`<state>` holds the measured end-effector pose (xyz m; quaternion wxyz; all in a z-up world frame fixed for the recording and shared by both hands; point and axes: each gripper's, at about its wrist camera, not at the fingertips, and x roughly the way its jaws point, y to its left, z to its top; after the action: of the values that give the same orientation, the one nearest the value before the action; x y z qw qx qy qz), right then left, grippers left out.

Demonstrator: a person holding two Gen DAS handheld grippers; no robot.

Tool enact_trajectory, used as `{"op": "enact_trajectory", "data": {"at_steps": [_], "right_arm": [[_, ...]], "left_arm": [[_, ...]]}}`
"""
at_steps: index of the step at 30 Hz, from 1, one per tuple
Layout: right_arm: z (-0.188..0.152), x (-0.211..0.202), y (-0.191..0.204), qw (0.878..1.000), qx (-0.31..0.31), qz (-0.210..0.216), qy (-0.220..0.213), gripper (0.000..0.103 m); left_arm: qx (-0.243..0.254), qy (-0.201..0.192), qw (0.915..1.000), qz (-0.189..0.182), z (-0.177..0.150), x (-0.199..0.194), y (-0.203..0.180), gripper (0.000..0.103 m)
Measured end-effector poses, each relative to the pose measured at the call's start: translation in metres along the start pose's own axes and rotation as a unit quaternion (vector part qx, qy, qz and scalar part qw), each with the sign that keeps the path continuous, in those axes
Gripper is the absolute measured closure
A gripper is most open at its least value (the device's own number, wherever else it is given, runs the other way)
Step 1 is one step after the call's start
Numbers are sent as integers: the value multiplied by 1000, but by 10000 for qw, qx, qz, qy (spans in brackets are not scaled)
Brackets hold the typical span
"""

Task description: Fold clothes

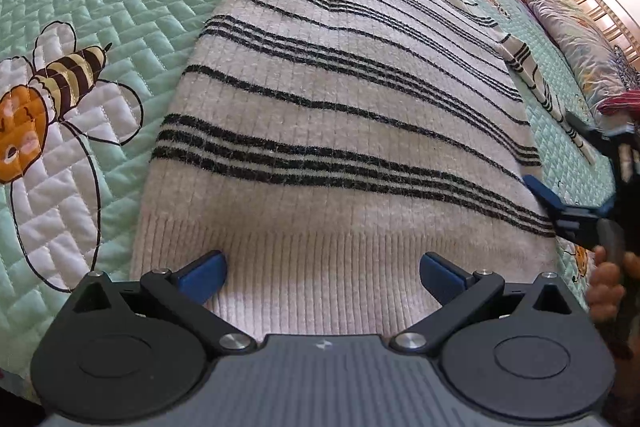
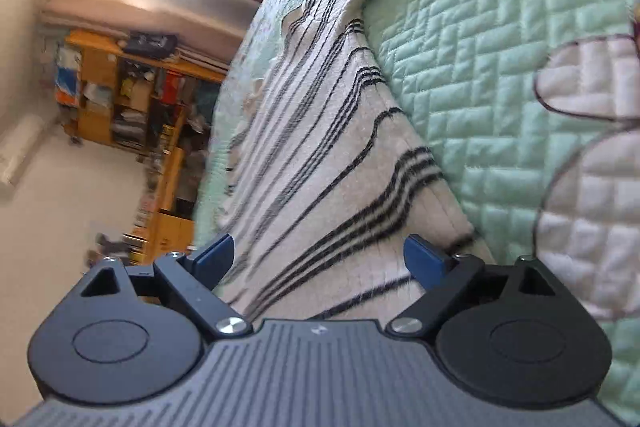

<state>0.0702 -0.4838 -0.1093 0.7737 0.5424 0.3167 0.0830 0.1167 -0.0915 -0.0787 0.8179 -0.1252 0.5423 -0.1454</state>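
Mint-green quilted bedspread (image 1: 120, 11) with embroidered bee under everything. Cream ribbed knit sweater with black stripes (image 1: 320, 99) spread flat, hem between wide-open left claw (image 1: 322, 273). Right claw (image 2: 318, 261) wide, at sweater's side edge. Orange wooden bookshelf (image 2: 132, 99) only in right view; fingers (image 1: 606, 287) only in left.

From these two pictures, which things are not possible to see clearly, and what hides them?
- Sweater hem: in the left wrist view, the nearest part is covered by the left gripper body.
- Right gripper: in the left wrist view, blurred and cut off by the right edge.
- Right sleeve: its cuff disappears behind the right gripper.
- Shelf contents: in the right wrist view, blurred and too small.
- Bee on the quilt: cut off by the left edge.
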Motion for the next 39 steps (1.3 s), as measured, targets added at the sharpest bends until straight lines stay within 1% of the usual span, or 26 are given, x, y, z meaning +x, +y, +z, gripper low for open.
{"op": "enact_trajectory", "data": {"at_steps": [2, 6, 8, 11, 12, 13, 15, 16, 19, 21, 22, 26, 27, 30, 31, 32, 33, 35, 38, 39], "right_arm": [[1, -11, 0, 9997, 151, 214, -36, 11], [5, -26, 12, 9987, 31, 430, -258, 10], [12, -26, 19, 9982, -28, 491, -347, 10], [22, -16, 18, 9974, -54, 596, -406, 8], [25, -11, 16, 9974, -58, 598, -400, 7], [26, -3, 9, 9984, -30, 450, -343, 3], [29, 12, -5, 9996, 26, 152, -229, 4], [30, 18, -11, 9998, 21, 47, -193, 8], [22, 16, -9, 9989, -339, 179, -283, 8], [21, 16, -3, 9987, -465, 100, -177, 8], [19, 12, -1, 9989, -428, 124, -163, 8], [8, -7, 1, 9984, -130, 533, -144, 8], [3, -12, 1, 9979, -148, 625, -127, 8], [-9, -16, -7, 9984, -283, 494, -14, 5], [-14, -13, -14, 9987, -352, 361, 37, 11], [-18, -11, -17, 9981, -513, 354, -36, 17], [-22, -13, -17, 9969, -672, 394, -132, 16], [-25, -12, -13, 9960, -813, 352, -144, 15], [-22, -10, -11, 9966, -739, 342, -119, 12], [-21, -9, -11, 9967, -716, 349, -121, 12]], "left_arm": [[51, -5, 10000, 54, 0, 1, -2, 1], [132, -20, 9998, 134, -1, 2, -5, 1], [154, -23, 9997, 161, -2, 2, -5, 1], [192, -31, 9996, 189, -2, 3, -6, 1], [199, -34, 9996, 193, -2, 3, -7, 1], [198, -37, 9996, 192, -2, 3, -7, 1], [188, -41, 9997, 164, -3, 2, -6, 1], [172, -48, 9998, 131, -3, 2, -5, 1], [90, -84, 9999, 12, -3, 0, 0, 1], [-17, -104, 9999, -62, -2, -1, 3, 1], [-56, -106, 9999, -91, -1, -1, 4, 1], [-288, -134, 9992, -256, 1, -5, 10, 1], [-364, -140, 9988, -301, 2, -7, 12, 1], [-528, -190, 9978, -348, 6, -14, 10, 1], [-544, -223, 9976, -363, 8, -18, 8, 1], [-528, -287, 9973, -432, 12, -23, 4, 1], [-490, -379, 9966, -550, 17, -28, -1, 1], [-434, -620, 9945, -727, 31, -36, -8, 1], [-731, -984, 9859, -1139, 57, -31, -2, 1], [-865, -1031, 9823, -1303, 63, -25, 4, 1]]}}
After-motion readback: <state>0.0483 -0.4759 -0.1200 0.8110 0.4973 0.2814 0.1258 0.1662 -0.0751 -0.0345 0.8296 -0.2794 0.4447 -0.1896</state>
